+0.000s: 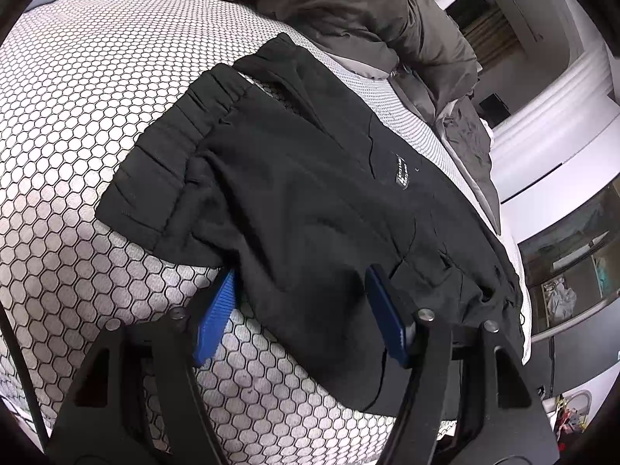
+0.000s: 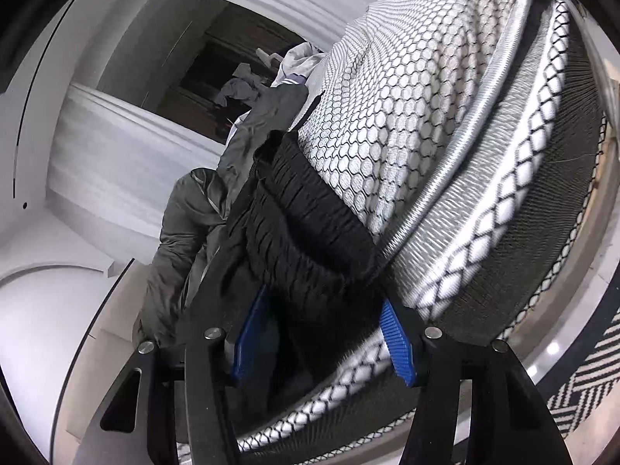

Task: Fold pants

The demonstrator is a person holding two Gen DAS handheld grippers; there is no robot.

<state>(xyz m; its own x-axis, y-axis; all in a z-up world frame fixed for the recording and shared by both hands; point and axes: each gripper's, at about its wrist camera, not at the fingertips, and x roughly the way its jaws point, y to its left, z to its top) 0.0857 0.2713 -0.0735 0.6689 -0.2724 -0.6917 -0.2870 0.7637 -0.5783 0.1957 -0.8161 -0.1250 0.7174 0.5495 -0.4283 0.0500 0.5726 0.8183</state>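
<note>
**Grippers at the near edge of black pants on a mattress**

Left gripper (image 1: 302, 317) sits spread at the near edge of the pants (image 1: 310, 178), blue pads on either side of the fabric w/ clear gaps, nothing pinched. Right gripper (image 2: 325, 341) frames the bunched waistband end of the same pants (image 2: 310, 232); dark cloth lies between its pads, but the frame is motion-blurred and I can't tell whether the pads press on it.

Largest first: mattress (image 1: 77, 135), white w/ a black honeycomb pattern, fills most of the left wrist view. A rumpled grey-green duvet (image 1: 329, 0) lies at the far side. The pants lie across the mattress's right half, already doubled over, elastic waistband (image 1: 166, 162) at left, a small white logo (image 1: 401, 174) toward the far right, legs trailing off near the right edge.

Handling, as a judgement: soft, light, floppy knit; no stiffness, so it'll sag and drag if lifted by one point. Not slippery on the textured cover, not fragile. Best holds: the thick gathered waistband, which gives the pads bulk to bite, and the folded near edge approx. at the left gripper's spot, taking both layers together.
</note>
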